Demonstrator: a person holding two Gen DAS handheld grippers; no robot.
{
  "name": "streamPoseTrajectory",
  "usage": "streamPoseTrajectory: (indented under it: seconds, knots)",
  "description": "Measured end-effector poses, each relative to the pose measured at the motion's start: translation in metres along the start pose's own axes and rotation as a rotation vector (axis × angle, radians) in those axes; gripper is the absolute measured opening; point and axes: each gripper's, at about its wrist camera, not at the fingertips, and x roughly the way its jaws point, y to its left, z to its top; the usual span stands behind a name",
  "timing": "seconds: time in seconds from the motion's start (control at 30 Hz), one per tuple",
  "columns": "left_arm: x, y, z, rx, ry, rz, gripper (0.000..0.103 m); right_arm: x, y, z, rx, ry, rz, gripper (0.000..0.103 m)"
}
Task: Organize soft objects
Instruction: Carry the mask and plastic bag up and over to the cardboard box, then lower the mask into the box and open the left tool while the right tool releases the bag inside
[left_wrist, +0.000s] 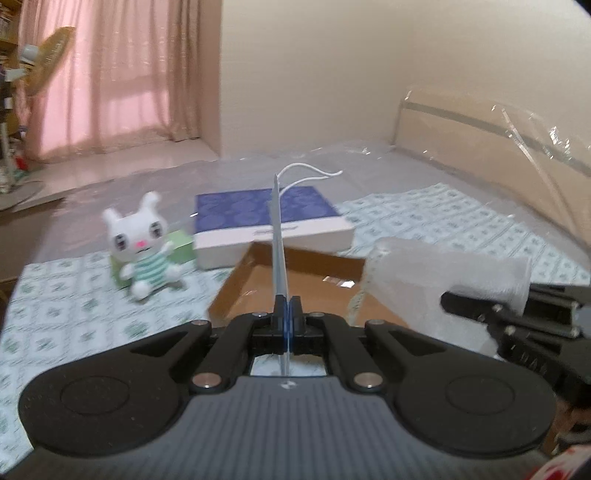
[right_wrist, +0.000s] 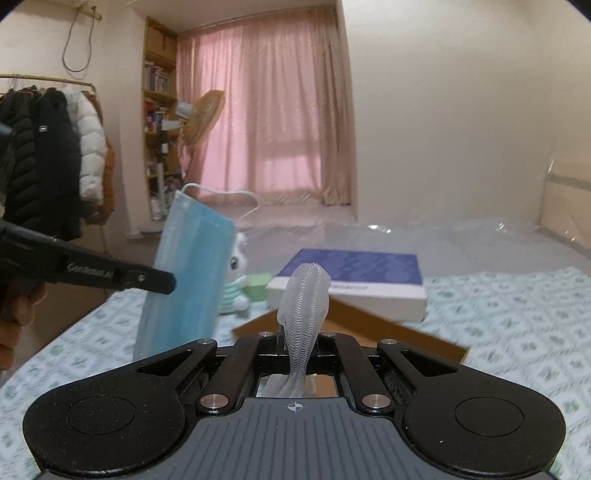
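Both tongs are clamped, the left tongs (left_wrist: 284, 314) on a blue mask (right_wrist: 188, 273), the right tongs (right_wrist: 299, 339) on white mesh (right_wrist: 304, 306), both held above the near cardboard box (left_wrist: 295, 284) on the bed (left_wrist: 74, 314), likely for dropping in.

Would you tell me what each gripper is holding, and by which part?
The left gripper pinches a blue face mask at its lower edge; the right gripper clamps a white foam net sleeve near one end.

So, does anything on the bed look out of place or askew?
Mostly no. The blue-topped box rests partly on the cardboard tray's far edge, so it sits tilted. The plush bunny sits upright against a green box.
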Motion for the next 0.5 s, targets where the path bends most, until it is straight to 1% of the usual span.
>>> streamPoseTrajectory:
  seconds: [0.1,0.2,0.3,0.4,0.5]
  knots:
    - [0.030,-0.008,0.019,-0.005,-0.006,-0.039,0.002,0.018,-0.017,0.006,-0.002,-0.007,-0.032,0.003]
    - [0.060,-0.017,0.034,0.004,0.001,-0.062,0.002,0.039,-0.033,0.008,-0.004,-0.003,-0.063,0.003]
    - [0.095,-0.025,0.044,0.006,0.018,-0.068,0.002,0.062,-0.047,0.003,-0.008,0.014,-0.087,0.003]
    - [0.132,-0.031,0.047,-0.004,0.046,-0.079,0.002,0.082,-0.061,-0.005,-0.005,0.030,-0.109,0.003]
    - [0.165,-0.036,0.048,-0.002,0.065,-0.067,0.002,0.101,-0.073,-0.015,0.004,0.046,-0.130,0.003]
